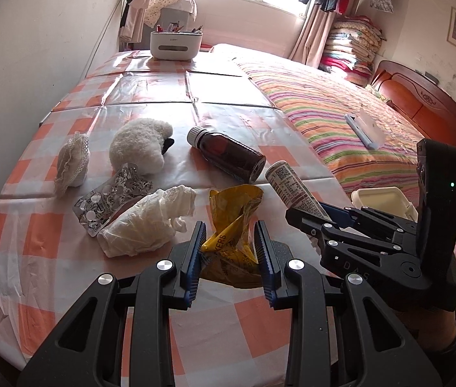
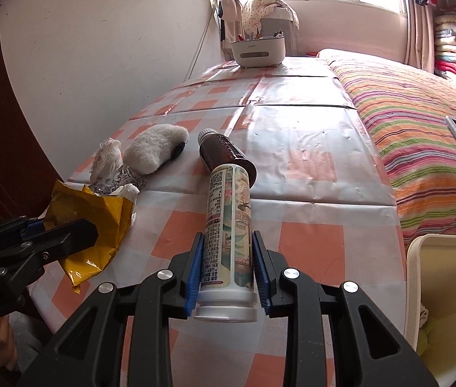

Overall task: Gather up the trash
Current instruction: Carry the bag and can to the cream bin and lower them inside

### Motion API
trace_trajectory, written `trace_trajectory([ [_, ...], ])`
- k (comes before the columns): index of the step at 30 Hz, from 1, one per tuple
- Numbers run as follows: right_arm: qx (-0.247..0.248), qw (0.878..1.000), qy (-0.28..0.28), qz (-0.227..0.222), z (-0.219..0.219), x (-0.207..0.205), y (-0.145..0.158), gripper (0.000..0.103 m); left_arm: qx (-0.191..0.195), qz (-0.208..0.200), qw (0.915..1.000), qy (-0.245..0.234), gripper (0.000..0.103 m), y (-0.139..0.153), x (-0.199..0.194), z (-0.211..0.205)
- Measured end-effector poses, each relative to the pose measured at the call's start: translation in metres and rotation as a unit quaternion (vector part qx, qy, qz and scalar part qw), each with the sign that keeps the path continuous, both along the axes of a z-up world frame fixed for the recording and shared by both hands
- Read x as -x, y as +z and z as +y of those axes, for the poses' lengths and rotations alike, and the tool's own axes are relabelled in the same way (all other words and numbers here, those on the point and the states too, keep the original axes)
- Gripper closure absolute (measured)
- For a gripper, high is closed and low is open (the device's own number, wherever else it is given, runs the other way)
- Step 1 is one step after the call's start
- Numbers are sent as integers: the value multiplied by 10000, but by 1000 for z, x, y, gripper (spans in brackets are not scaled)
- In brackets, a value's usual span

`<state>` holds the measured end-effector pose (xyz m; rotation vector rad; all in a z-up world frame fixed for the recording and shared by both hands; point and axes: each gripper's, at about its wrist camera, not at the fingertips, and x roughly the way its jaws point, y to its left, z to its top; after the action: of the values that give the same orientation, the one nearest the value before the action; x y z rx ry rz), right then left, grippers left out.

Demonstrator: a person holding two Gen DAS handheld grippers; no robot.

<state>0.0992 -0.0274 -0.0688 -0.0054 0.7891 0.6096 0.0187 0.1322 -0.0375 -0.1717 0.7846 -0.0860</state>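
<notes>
Two pieces of trash held at once, one per gripper, likely so both can go to the bin in a single trip. Left gripper (image 1: pixel 229 251) clamped on a crumpled yellow wrapper (image 1: pixel 232 225), pinched at its twisted middle, lifted just clear of the surface (image 1: pixel 215 329). Right gripper (image 2: pixel 228 264) closed on a printed tube (image 2: pixel 228 225) near its cap end, tube pointing away along the fingers. White bin (image 2: pixel 447 290) near right, beside the surface edge, close to the tube. Left behind on the surface, further off: brown bottle (image 1: pixel 228 154) lying on its side, blister pack (image 1: pixel 108 200), crumpled white glove (image 1: pixel 147 219).
</notes>
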Motion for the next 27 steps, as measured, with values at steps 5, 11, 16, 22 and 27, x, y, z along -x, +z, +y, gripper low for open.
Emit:
trace_trajectory([
  [5,-31,9996,-256,-147,-20,1,4,75,-38,-32,9998,-193,73,1,-5,-20],
  [11,-82,9980,-573,-267,-46,1,8,75,-27,-121,9988,-468,73,4,-13,-46],
  [16,-184,9959,-836,-279,-69,2,8,75,-25,-145,9973,-721,73,5,-19,-69],
  [22,-263,9929,-1125,-292,-94,2,10,75,-11,-146,9952,-970,73,3,-24,-92],
  [27,-312,9898,-1355,-320,-112,2,12,75,-7,-112,9938,-1103,73,0,-31,-106],
])
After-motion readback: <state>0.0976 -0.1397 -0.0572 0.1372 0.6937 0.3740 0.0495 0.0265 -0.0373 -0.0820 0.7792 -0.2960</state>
